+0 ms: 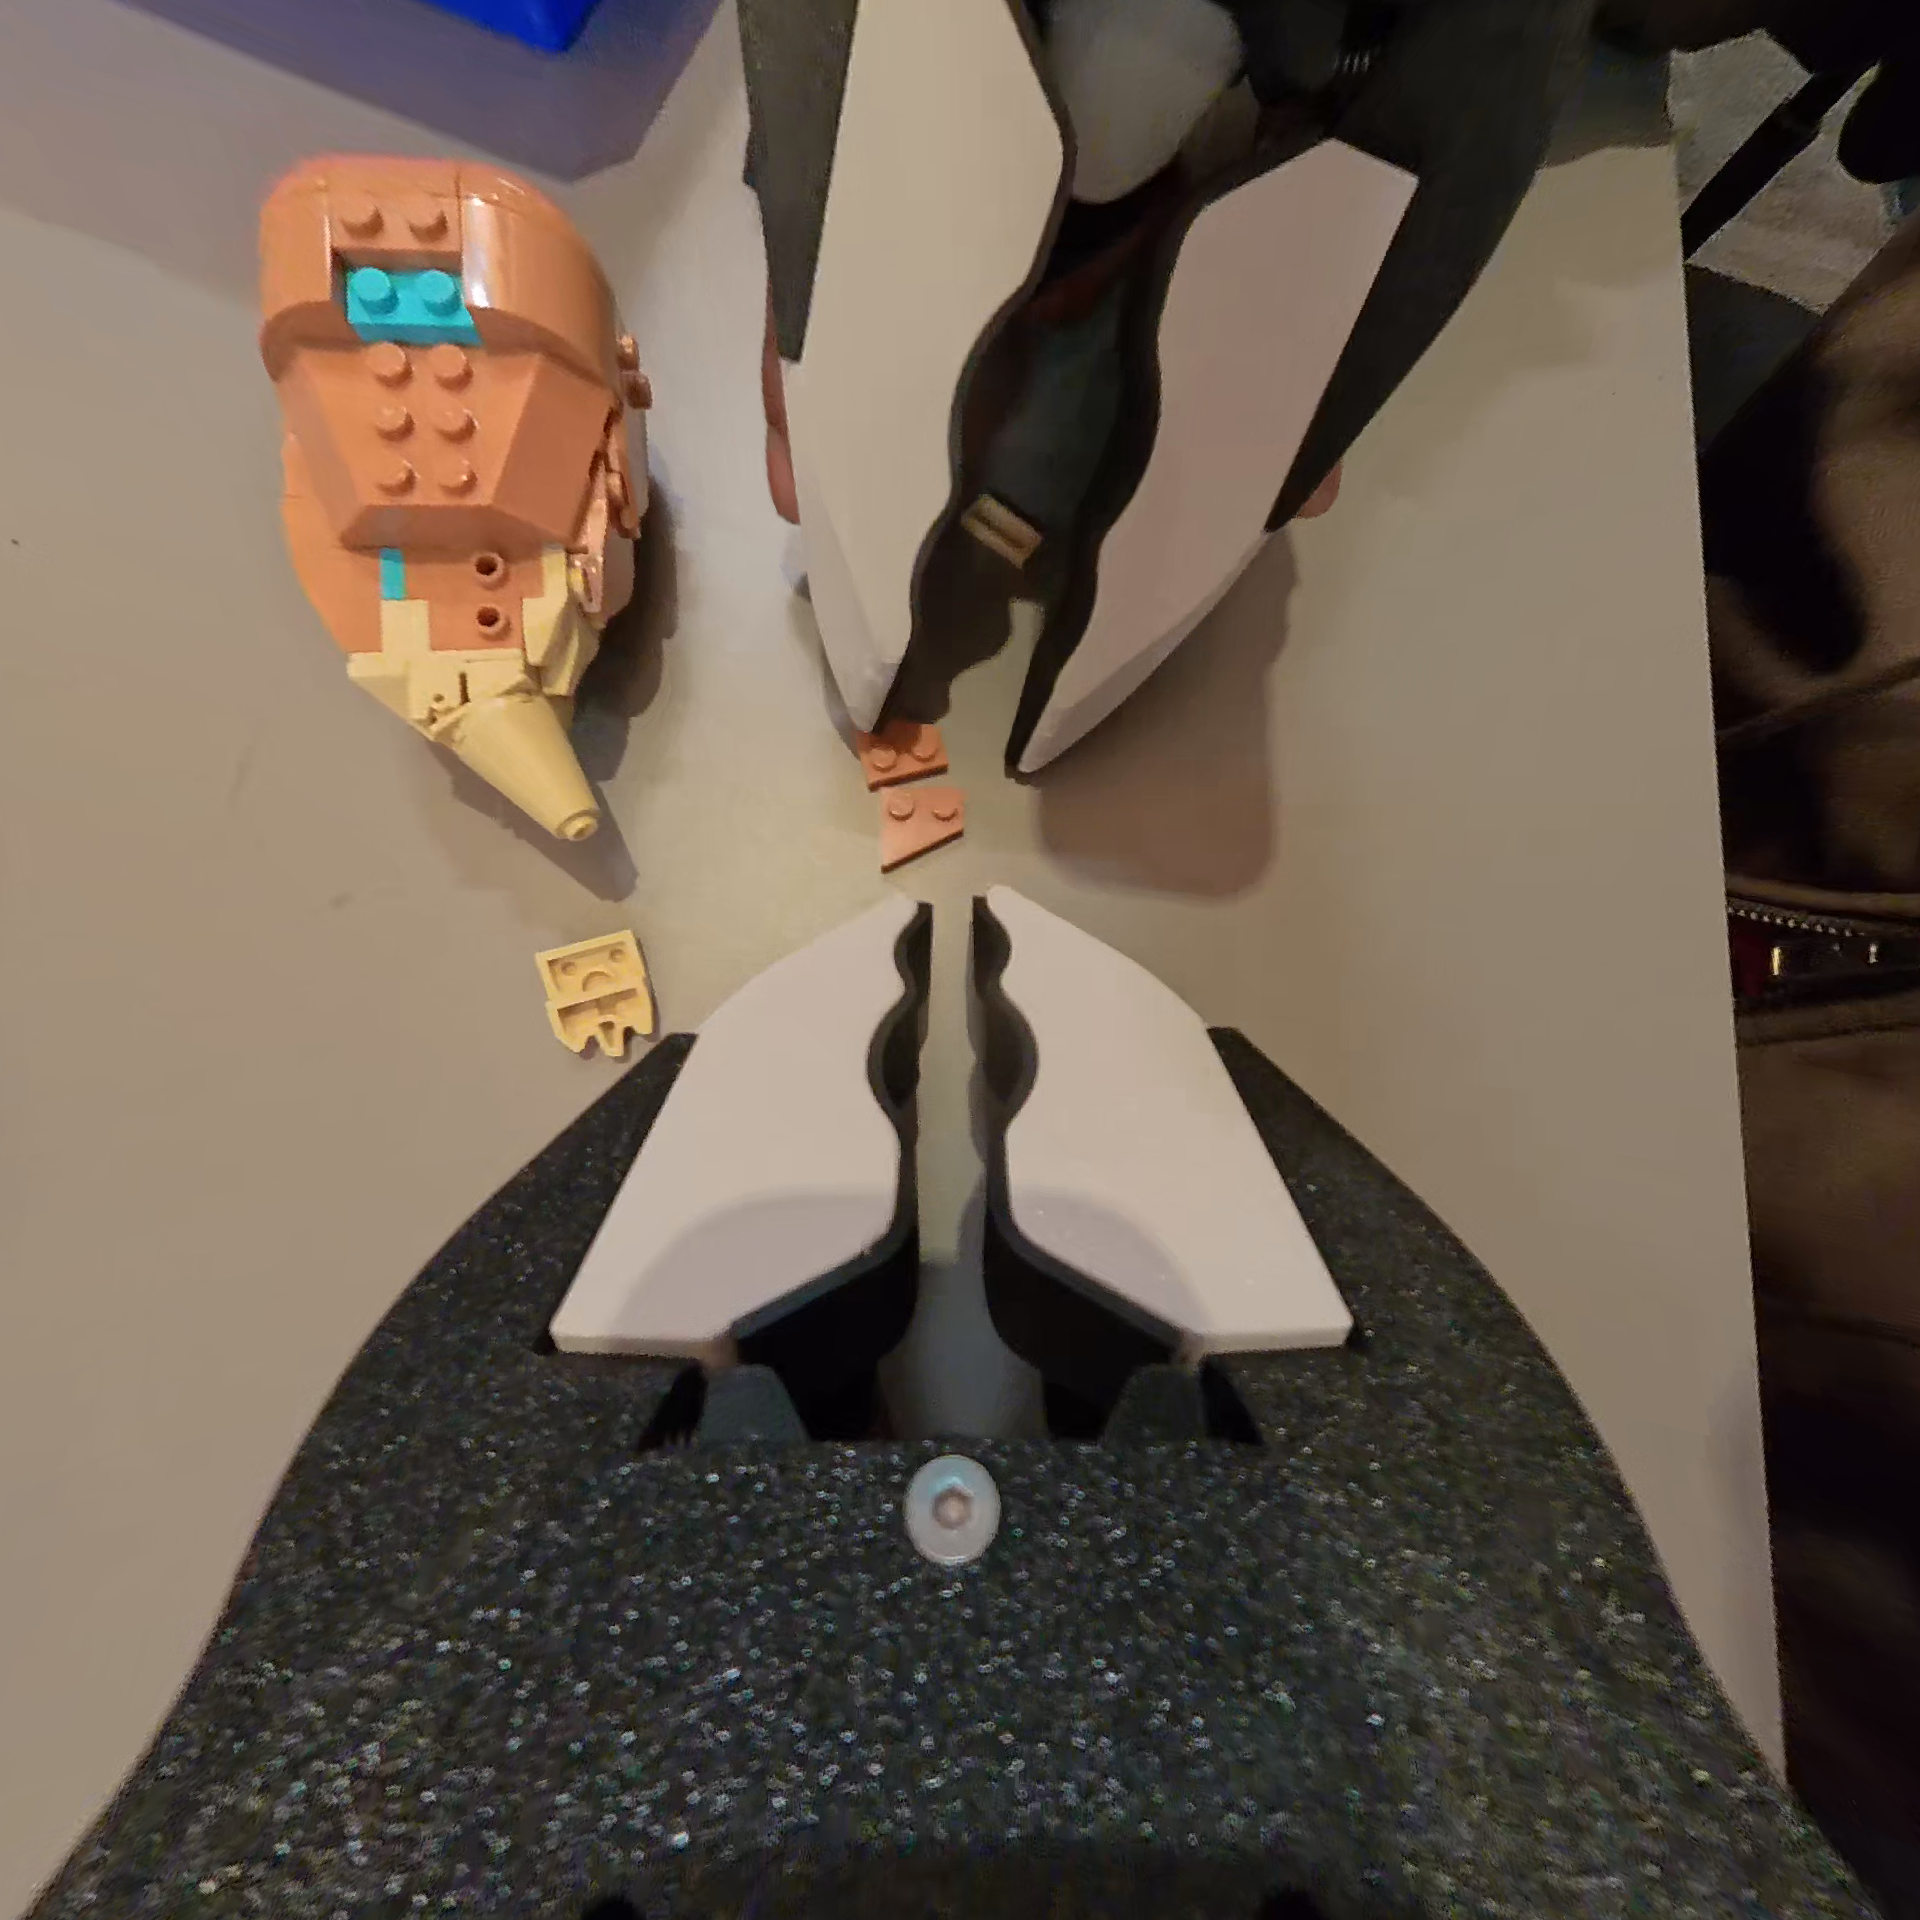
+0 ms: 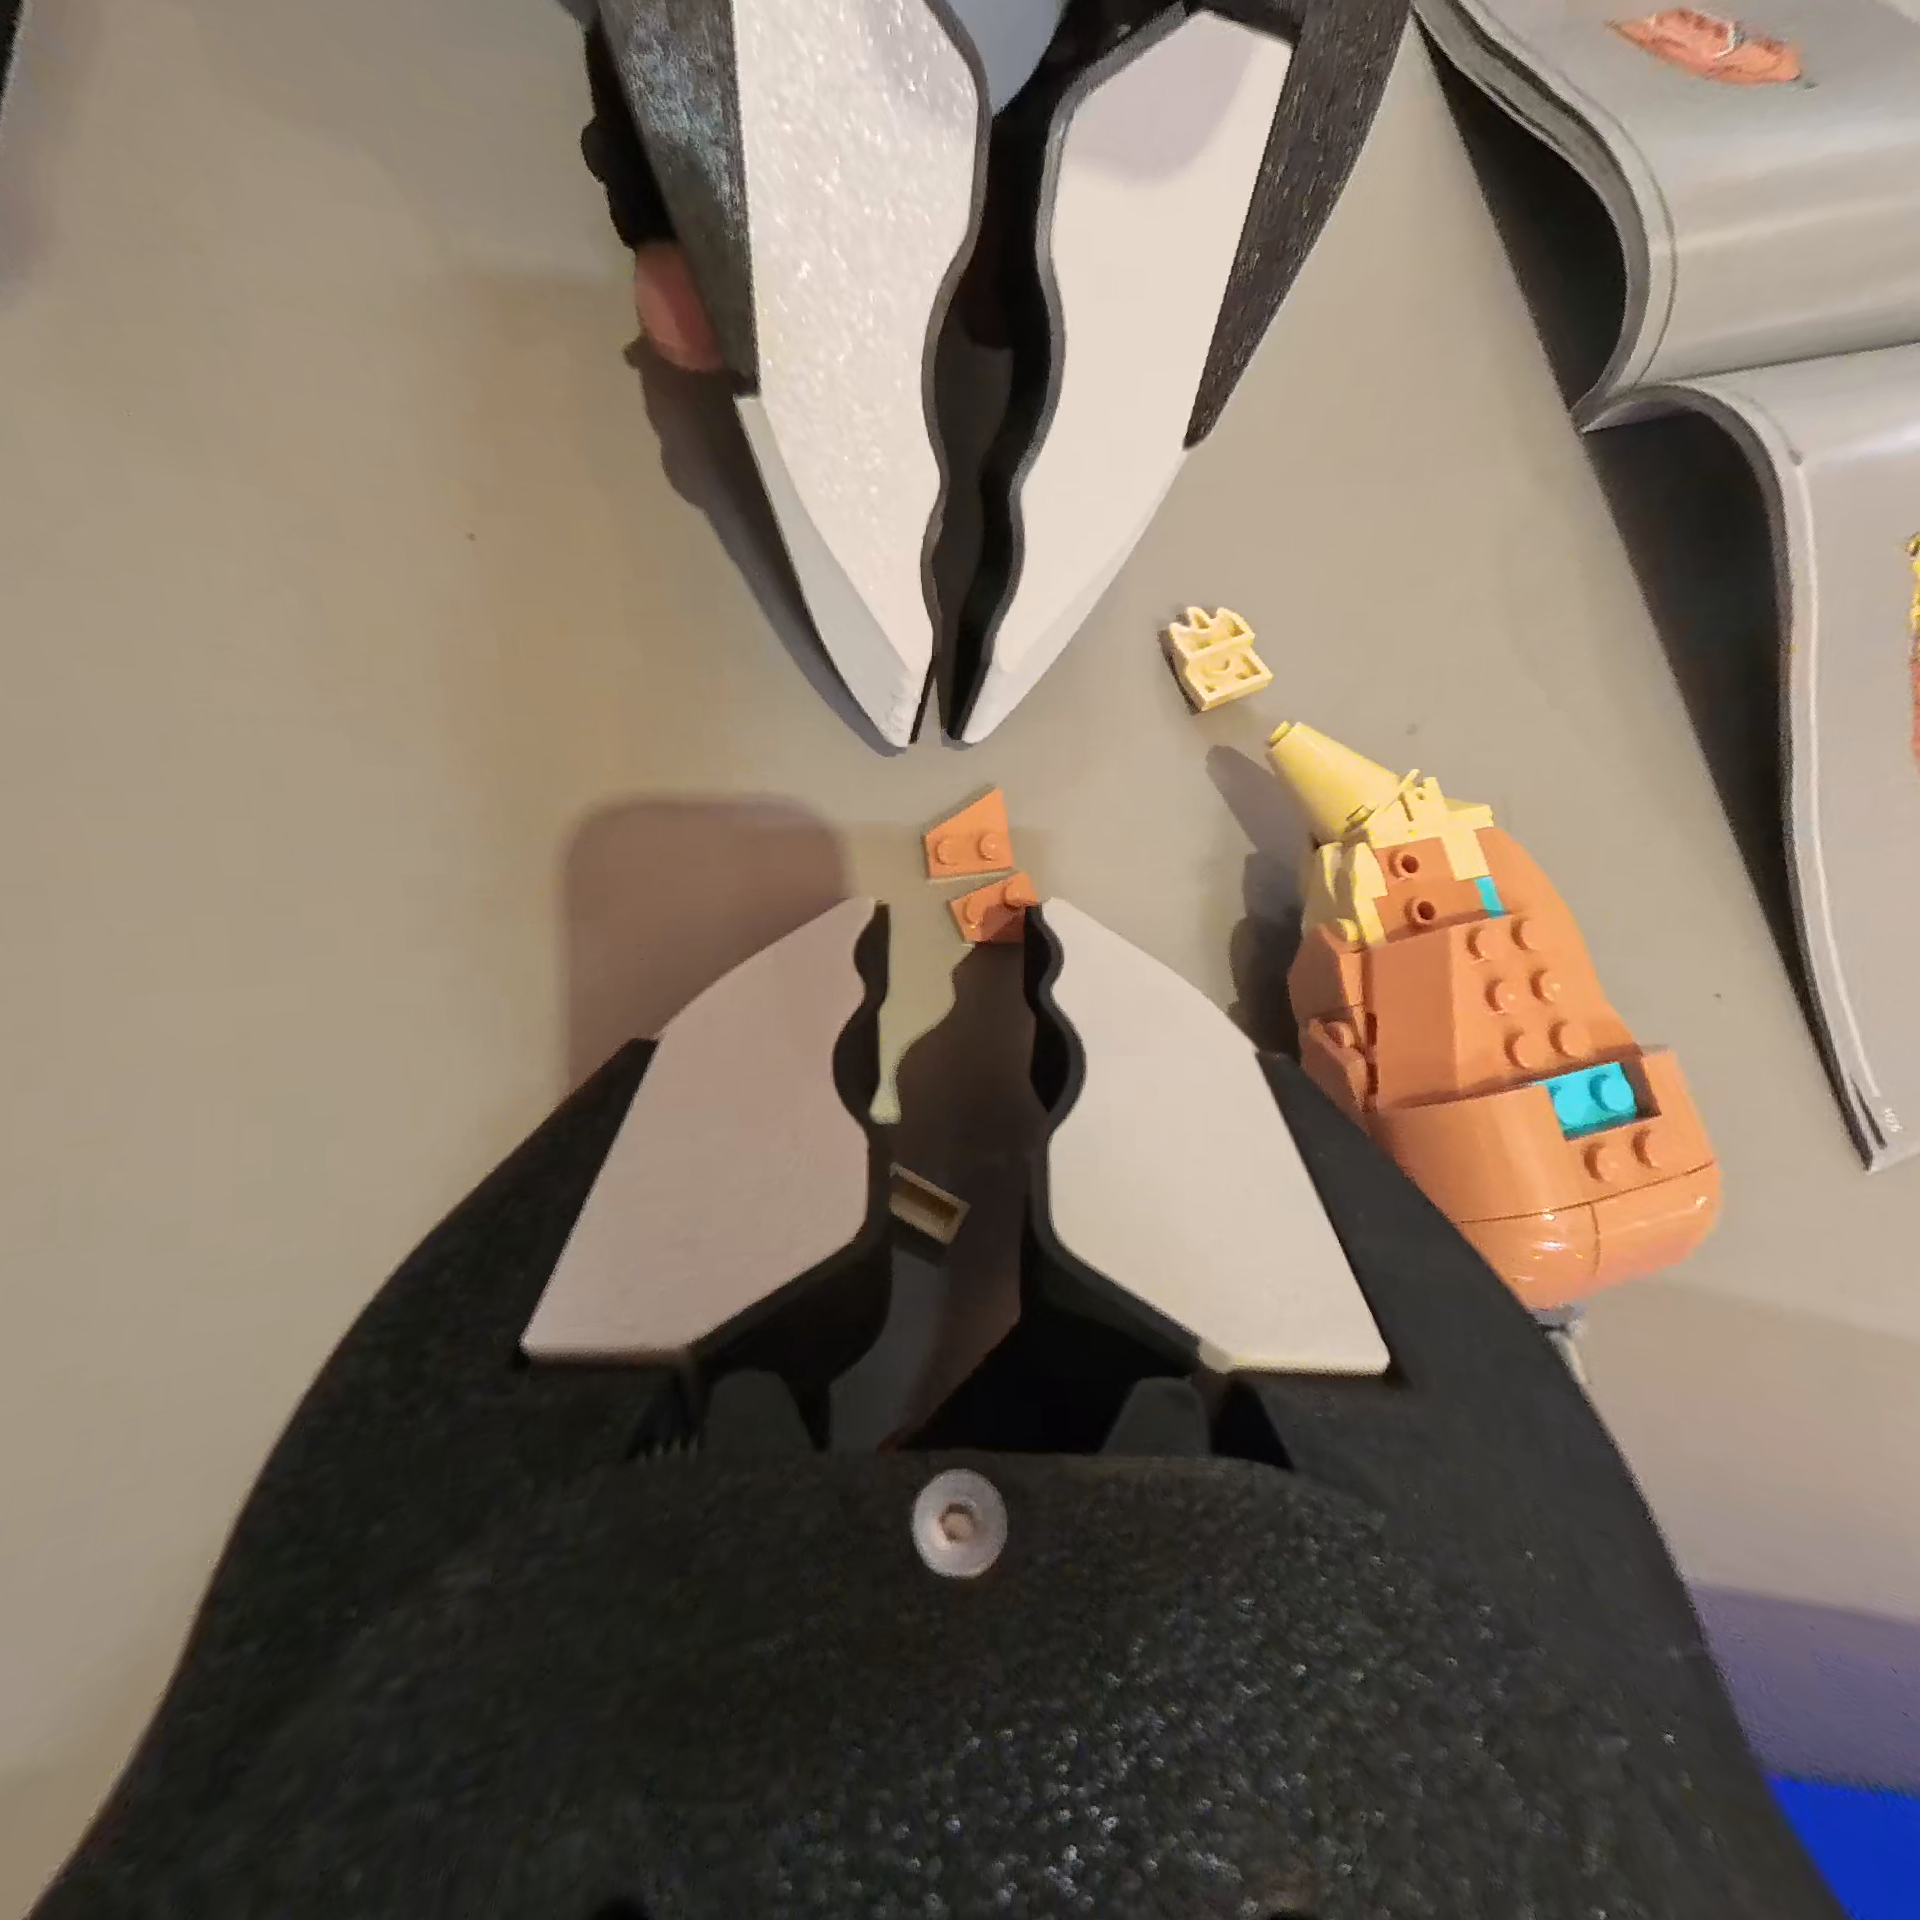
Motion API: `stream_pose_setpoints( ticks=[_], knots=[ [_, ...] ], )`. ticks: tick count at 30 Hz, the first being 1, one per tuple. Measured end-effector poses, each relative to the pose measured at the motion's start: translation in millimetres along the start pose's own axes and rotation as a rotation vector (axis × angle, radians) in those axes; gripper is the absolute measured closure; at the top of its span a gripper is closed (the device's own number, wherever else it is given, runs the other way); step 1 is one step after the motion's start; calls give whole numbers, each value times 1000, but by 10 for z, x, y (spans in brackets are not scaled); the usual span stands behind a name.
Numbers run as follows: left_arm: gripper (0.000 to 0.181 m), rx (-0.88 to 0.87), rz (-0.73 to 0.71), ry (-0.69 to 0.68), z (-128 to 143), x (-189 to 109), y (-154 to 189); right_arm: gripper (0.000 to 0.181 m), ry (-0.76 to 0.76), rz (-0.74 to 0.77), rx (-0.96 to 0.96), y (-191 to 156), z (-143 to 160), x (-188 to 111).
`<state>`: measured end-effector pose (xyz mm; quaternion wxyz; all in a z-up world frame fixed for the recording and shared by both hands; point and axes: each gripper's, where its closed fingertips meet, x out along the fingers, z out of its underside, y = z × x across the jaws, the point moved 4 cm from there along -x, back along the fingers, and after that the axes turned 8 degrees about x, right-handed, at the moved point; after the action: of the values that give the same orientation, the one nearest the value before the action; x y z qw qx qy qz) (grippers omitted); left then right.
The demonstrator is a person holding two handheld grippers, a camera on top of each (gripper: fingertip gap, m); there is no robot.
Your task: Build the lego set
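Observation:
Two small orange wedge plates point(image 1: 904, 756) point(image 1: 923, 826) lie side by side on the grey table, between the two grippers. My right gripper point(image 2: 956, 912) is open. One plate point(image 2: 992, 914) lies between its fingertips, against one finger; the other plate point(image 2: 969, 844) lies just beyond them. My left gripper point(image 1: 954, 902) is shut and empty, tips pointing at the plates from the opposite side, a little short of them. It also shows in the right wrist view point(image 2: 932, 732). The orange and tan lego build point(image 1: 447, 416) point(image 2: 1496, 1060) lies on its side nearby.
A small tan piece point(image 1: 597, 997) point(image 2: 1216, 675) lies by the build's cone tip. An open instruction booklet point(image 2: 1766, 208) lies past the build. A purple and blue bin point(image 1: 540, 62) sits at one corner. The table edge point(image 1: 1714, 831) runs beside a person's dark clothing.

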<state>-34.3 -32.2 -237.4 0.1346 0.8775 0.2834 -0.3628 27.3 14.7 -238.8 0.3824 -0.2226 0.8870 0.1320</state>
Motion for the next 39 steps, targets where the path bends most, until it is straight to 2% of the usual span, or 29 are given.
stream_pose_setpoints(
  ticks=[1,6,17,19,28,34,39],
  knots=[
    [174,0,4,-2,0,3,8,154,-1,-5,5,-23,-4,1],
    [174,5,-8,-21,7,22,14,152,3,-16,-3,-122,-30,14],
    [174,-3,-14,-14,-27,71,15,151,-10,31,72,4,3,0],
    [174,0,-16,-13,-29,74,8,154,-15,13,102,-24,-9,17],
    [173,37,-41,-3,1,50,-60,149,-22,-46,97,-253,-61,33],
    [171,28,-36,-4,36,11,-82,146,31,-22,182,-88,-60,31],
    [171,1,-13,-3,26,17,-35,142,18,-43,183,-128,-90,103]
  ],
)
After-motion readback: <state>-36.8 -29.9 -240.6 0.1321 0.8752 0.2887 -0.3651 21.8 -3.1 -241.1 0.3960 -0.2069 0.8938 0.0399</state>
